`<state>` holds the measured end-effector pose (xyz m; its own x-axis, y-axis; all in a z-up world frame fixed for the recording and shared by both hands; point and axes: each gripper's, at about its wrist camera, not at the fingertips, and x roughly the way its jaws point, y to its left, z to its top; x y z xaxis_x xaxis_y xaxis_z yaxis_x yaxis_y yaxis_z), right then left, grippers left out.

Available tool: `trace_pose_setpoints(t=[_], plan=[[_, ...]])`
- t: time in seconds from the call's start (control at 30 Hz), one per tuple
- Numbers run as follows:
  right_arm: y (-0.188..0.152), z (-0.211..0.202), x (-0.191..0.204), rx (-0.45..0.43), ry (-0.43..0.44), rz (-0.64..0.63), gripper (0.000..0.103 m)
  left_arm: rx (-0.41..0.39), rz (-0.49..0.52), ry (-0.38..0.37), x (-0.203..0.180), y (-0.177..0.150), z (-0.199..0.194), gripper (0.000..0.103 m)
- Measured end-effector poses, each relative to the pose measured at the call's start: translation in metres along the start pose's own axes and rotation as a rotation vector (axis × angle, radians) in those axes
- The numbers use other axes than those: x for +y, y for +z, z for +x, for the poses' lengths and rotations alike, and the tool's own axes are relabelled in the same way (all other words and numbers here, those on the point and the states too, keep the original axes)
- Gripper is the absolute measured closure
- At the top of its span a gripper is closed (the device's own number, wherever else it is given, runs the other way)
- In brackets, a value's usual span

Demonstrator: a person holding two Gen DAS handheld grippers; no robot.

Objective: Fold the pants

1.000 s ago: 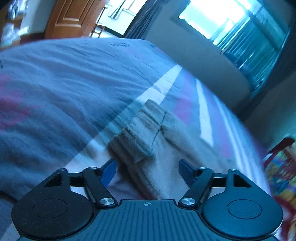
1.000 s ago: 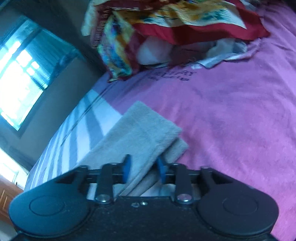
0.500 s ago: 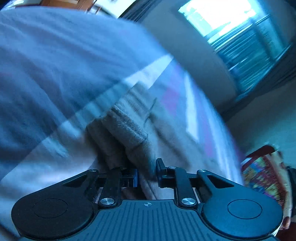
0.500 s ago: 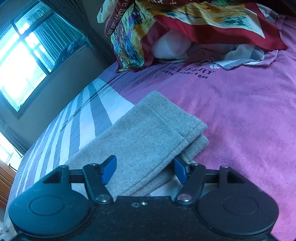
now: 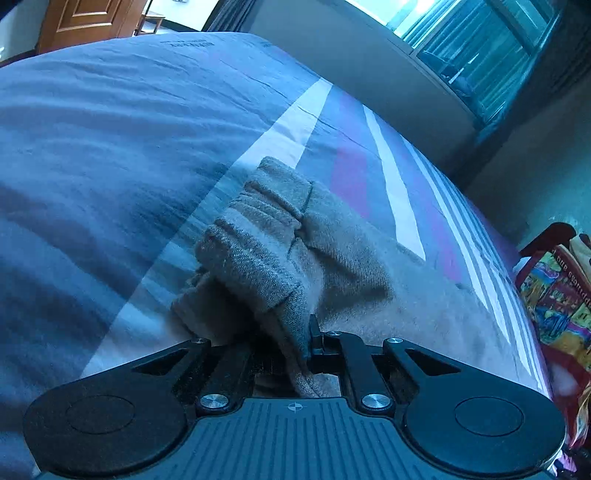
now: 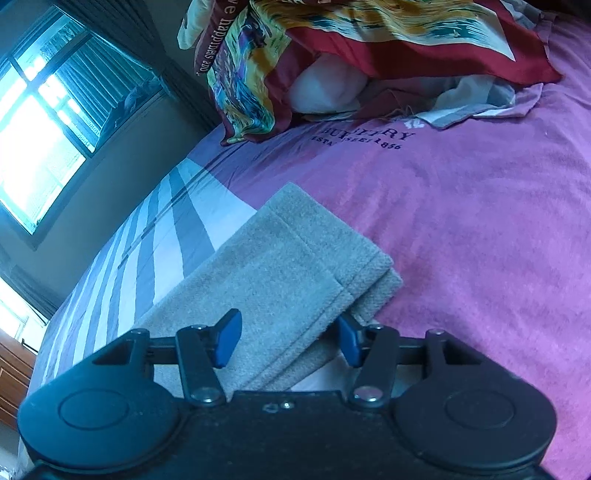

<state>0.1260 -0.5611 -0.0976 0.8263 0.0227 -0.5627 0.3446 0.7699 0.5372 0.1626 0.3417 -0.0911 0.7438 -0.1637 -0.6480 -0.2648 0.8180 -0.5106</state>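
Beige-grey pants lie on a bed. In the left wrist view the ribbed waistband end (image 5: 266, 236) is bunched and lifted a little off the blue-grey striped cover. My left gripper (image 5: 295, 347) is shut on the waistband fabric, which fills the space between its fingers. In the right wrist view the leg ends (image 6: 295, 266) lie stacked flat, hems near the pink part of the cover. My right gripper (image 6: 288, 339) is open, its blue pads on either side of the leg edge, not pinching it.
The bed cover (image 6: 480, 240) is pink on the right and striped white and grey on the left. A pile of colourful bedding and pillows (image 6: 332, 55) sits at the head. A window (image 6: 40, 122) and wall run beside the bed. A wooden door (image 5: 88, 22) stands far off.
My left gripper went from open around the waistband to shut on it and has raised it. My right gripper went from shut on the leg ends to open.
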Motion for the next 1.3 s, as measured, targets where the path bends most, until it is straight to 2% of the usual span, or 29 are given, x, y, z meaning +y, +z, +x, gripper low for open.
trace_pose_setpoints(t=[0.1, 0.13, 0.17, 0.2, 0.27, 0.37, 0.43, 0.5, 0.57, 0.6, 0.63, 0.67, 0.7, 0.73, 0.77, 0.8, 0.83, 0.93, 1.03, 1.07, 1.17, 1.23, 1.3], plan=[[0.001, 0.002, -0.002, 0.003, 0.003, 0.009, 0.049, 0.0, -0.028, -0.02, 0.005, 0.003, 0.0, 0.094], [0.002, 0.003, -0.002, 0.006, 0.004, 0.016, 0.057, 0.003, -0.033, -0.022, 0.011, 0.003, 0.0, 0.094], [0.004, 0.005, -0.001, 0.019, 0.003, 0.014, 0.089, 0.006, -0.034, -0.02, 0.011, 0.003, 0.002, 0.094], [0.005, 0.007, -0.001, 0.037, -0.001, 0.009, 0.098, 0.009, -0.032, -0.014, 0.011, 0.003, 0.001, 0.094], [0.007, 0.009, -0.001, 0.041, -0.003, 0.01, 0.099, 0.0, -0.033, -0.016, 0.01, 0.007, -0.003, 0.094], [0.009, -0.006, 0.004, -0.014, 0.023, -0.012, 0.1, -0.081, -0.058, -0.102, 0.01, 0.009, -0.021, 0.094], [0.009, -0.018, 0.005, -0.046, 0.041, -0.011, 0.1, -0.057, -0.026, -0.071, 0.009, 0.007, -0.019, 0.094], [0.005, -0.018, 0.005, -0.047, 0.018, -0.037, 0.1, 0.019, 0.012, -0.009, 0.009, 0.001, -0.005, 0.094], [0.001, 0.004, -0.009, 0.036, -0.039, 0.013, 0.101, 0.003, -0.026, -0.013, 0.01, -0.002, -0.005, 0.094], [0.001, 0.01, -0.015, 0.051, -0.029, 0.052, 0.1, -0.007, -0.046, -0.018, 0.01, -0.003, -0.008, 0.091], [0.002, 0.009, -0.017, 0.05, -0.019, 0.066, 0.095, -0.02, -0.049, -0.014, 0.008, -0.006, -0.013, 0.089], [0.004, 0.005, -0.015, 0.047, -0.016, 0.057, 0.085, -0.035, -0.041, -0.006, 0.005, -0.009, -0.021, 0.083], [0.004, -0.005, -0.009, 0.021, -0.042, 0.011, 0.081, -0.055, -0.029, 0.007, 0.002, -0.013, -0.029, 0.07], [0.004, -0.015, -0.001, -0.014, -0.066, -0.049, 0.077, -0.088, -0.01, 0.003, -0.001, -0.018, -0.04, 0.065], [0.003, -0.026, 0.009, -0.047, -0.062, -0.126, 0.077, -0.119, -0.007, 0.006, -0.002, -0.022, -0.05, 0.045], [0.003, -0.032, 0.021, -0.048, -0.007, -0.193, 0.077, -0.151, -0.002, 0.041, -0.003, -0.025, -0.057, 0.026], [0.005, -0.031, 0.036, -0.026, 0.047, -0.24, 0.077, -0.181, 0.008, 0.081, -0.005, -0.026, -0.062, 0.023], [0.003, -0.004, 0.101, 0.053, 0.204, -0.403, 0.076, -0.211, -0.032, 0.116, -0.001, -0.023, -0.064, 0.023], [-0.014, 0.041, 0.188, 0.158, 0.384, -0.537, 0.058, -0.216, -0.043, 0.137, 0.002, -0.015, -0.059, 0.023], [-0.023, 0.055, 0.217, 0.185, 0.436, -0.586, 0.054, -0.218, -0.052, 0.137, 0.004, -0.013, -0.058, 0.023], [-0.055, 0.1, 0.3, 0.293, 0.572, -0.725, 0.054, -0.215, -0.089, 0.126, 0.012, -0.013, -0.05, 0.027], [-0.077, 0.131, 0.345, 0.373, 0.623, -0.781, 0.055, -0.194, -0.101, 0.113, 0.016, -0.015, -0.042, 0.028], [-0.098, 0.15, 0.373, 0.417, 0.647, -0.829, 0.056, -0.183, -0.091, 0.108, 0.015, -0.018, -0.038, 0.028]])
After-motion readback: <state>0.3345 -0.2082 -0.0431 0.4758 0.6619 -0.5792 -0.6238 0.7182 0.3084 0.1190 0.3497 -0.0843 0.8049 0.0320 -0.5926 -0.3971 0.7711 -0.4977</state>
